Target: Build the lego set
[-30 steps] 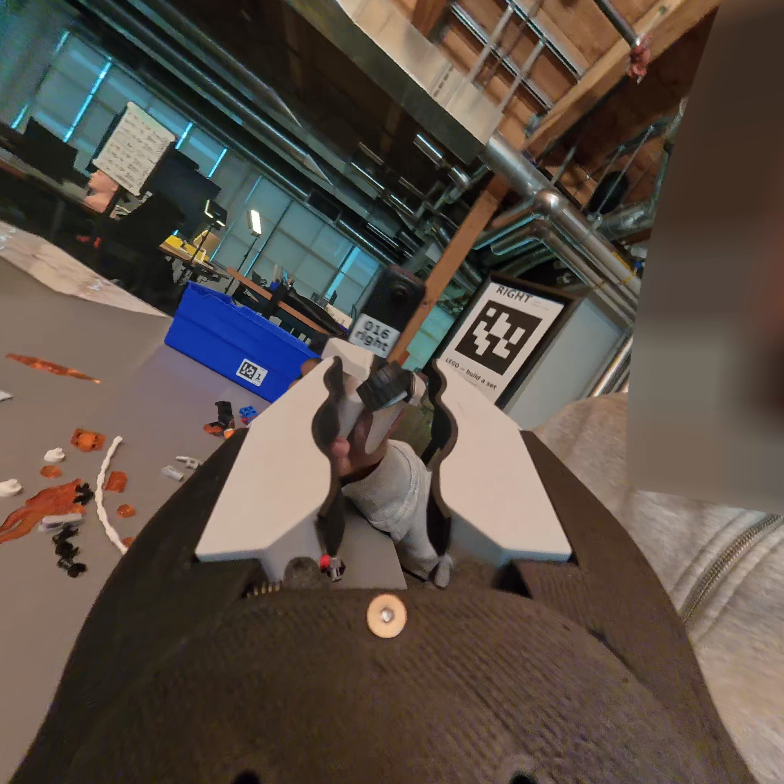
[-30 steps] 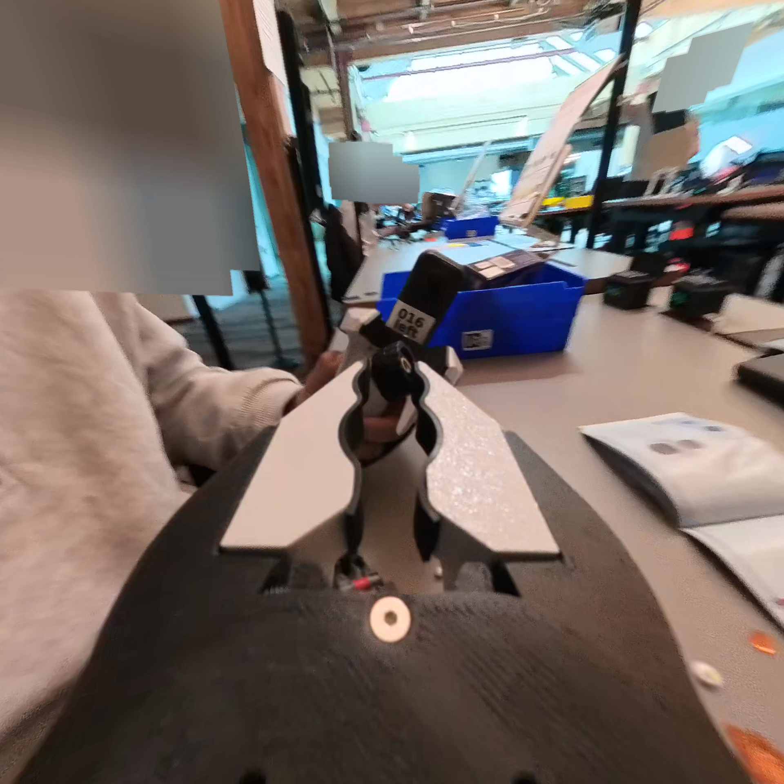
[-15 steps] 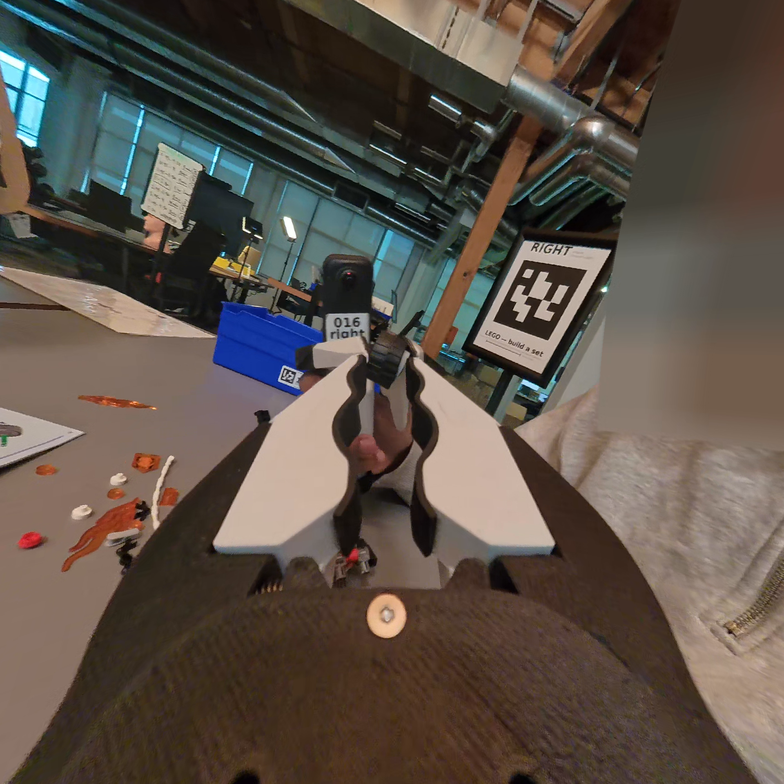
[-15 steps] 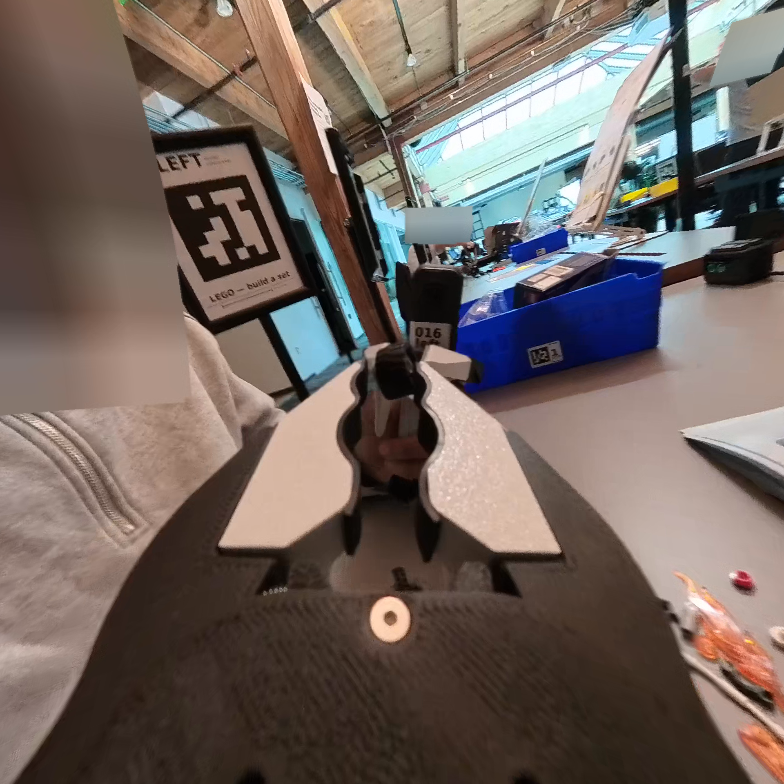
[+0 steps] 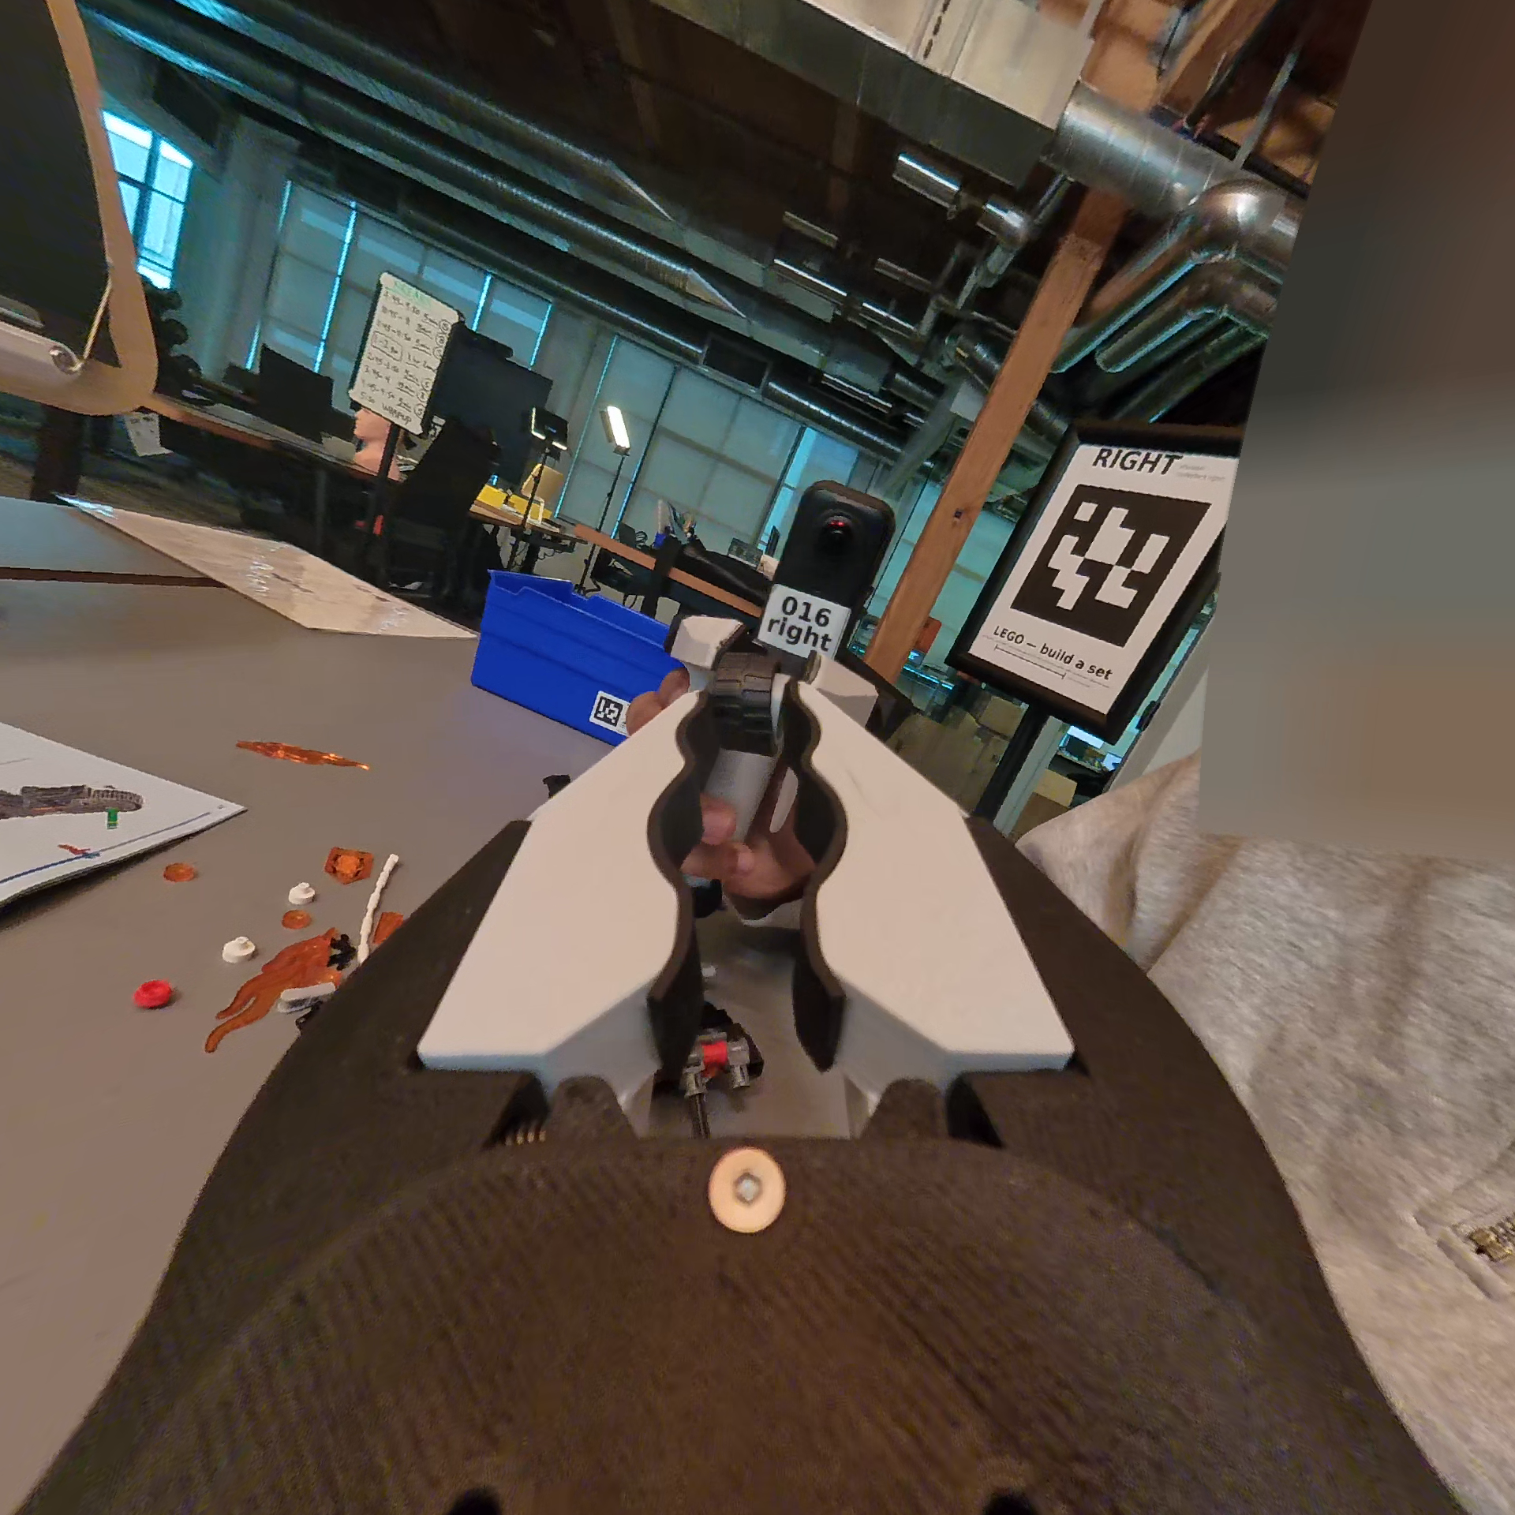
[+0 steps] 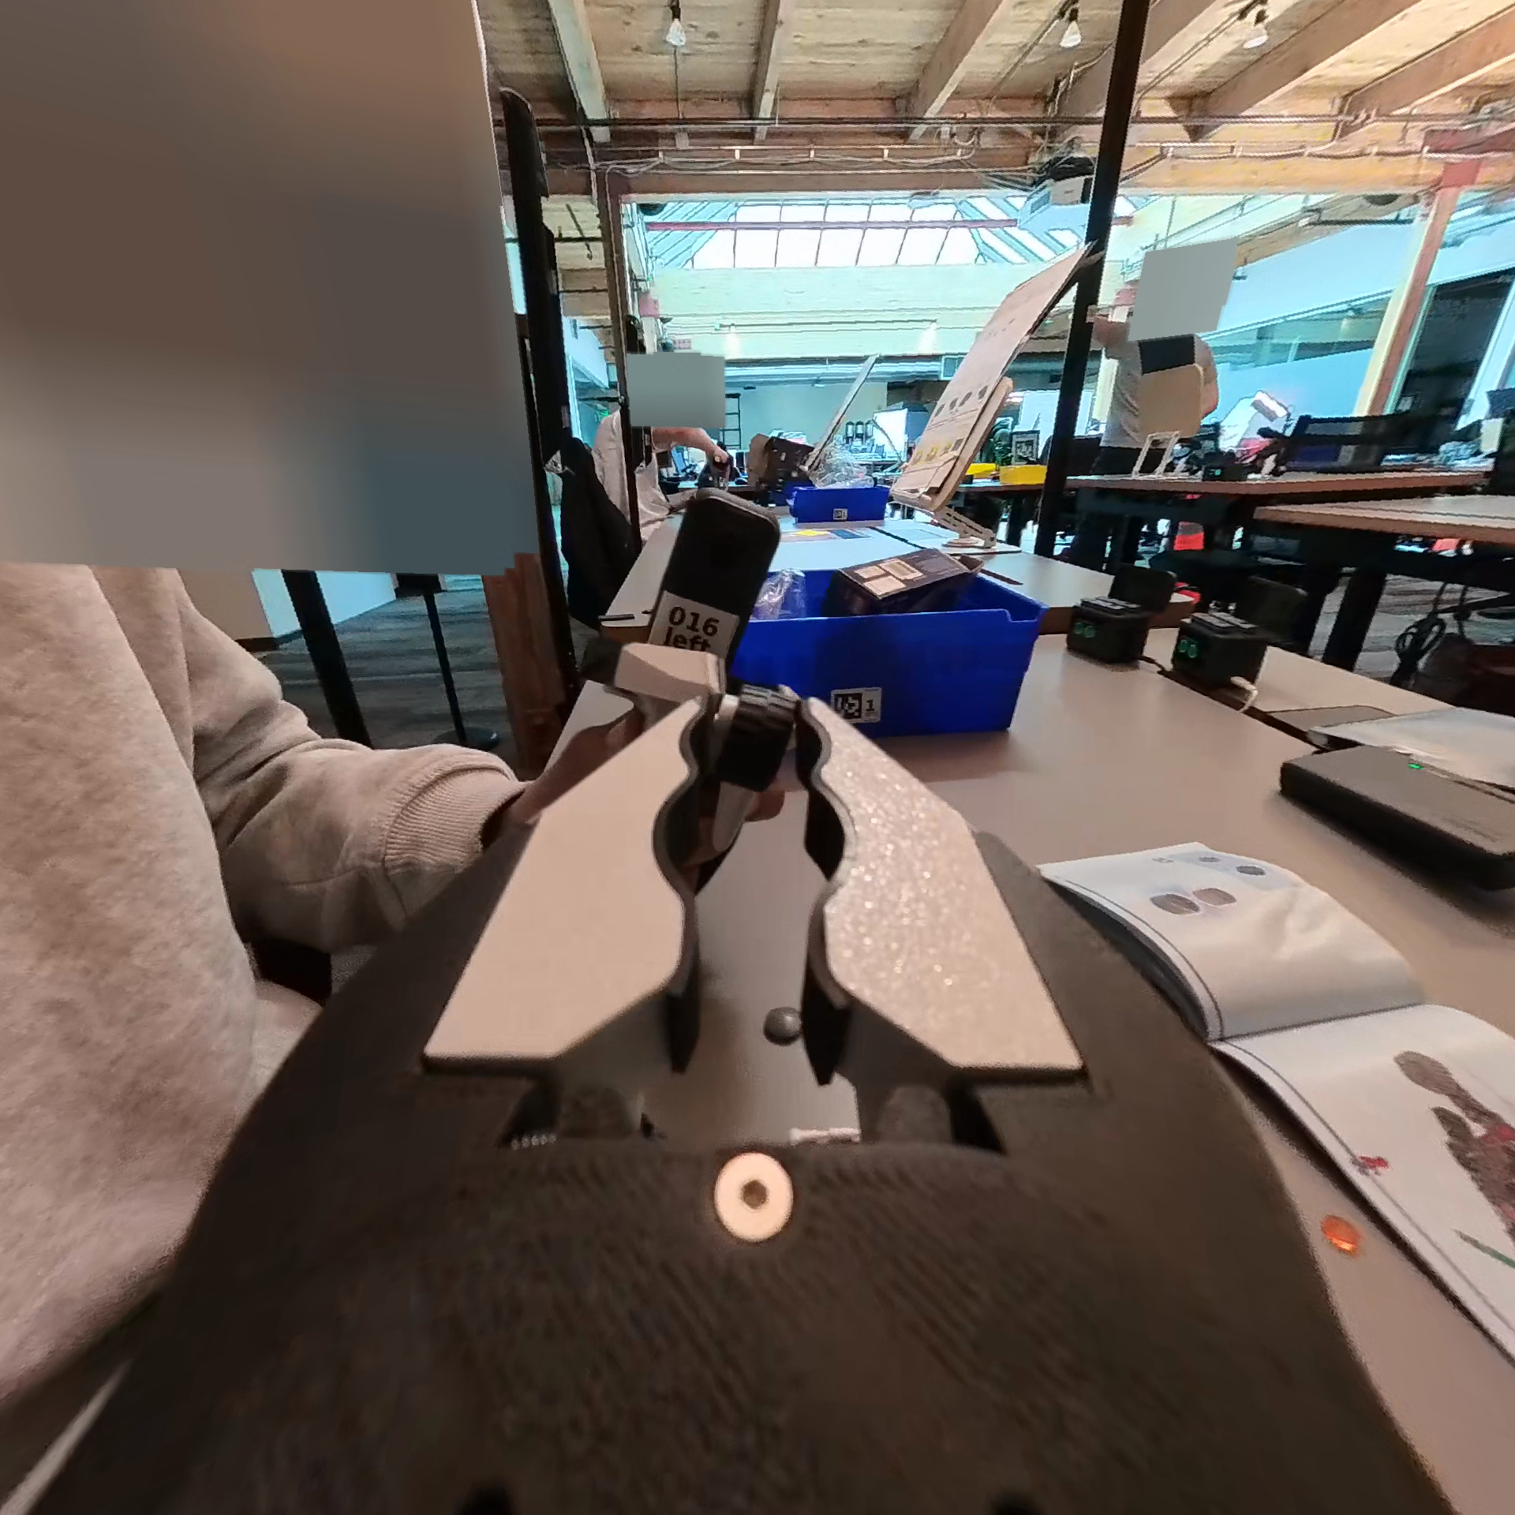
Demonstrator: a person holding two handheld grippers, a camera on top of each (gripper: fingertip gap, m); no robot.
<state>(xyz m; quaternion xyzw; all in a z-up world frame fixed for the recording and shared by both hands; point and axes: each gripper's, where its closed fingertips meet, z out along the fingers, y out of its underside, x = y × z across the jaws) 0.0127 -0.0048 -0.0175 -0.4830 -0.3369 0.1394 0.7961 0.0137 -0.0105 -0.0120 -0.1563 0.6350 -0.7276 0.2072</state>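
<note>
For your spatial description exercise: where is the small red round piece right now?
In the left wrist view, the red round piece lies on the grey table at far left, beside the orange flame piece.

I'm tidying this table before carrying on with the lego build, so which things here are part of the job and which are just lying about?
Part of the job:
- black lego assembly between both hand-held grippers
- loose lego pieces
- instruction booklet

Lying about:
- blue bin
- black chargers
- flat black device
</note>
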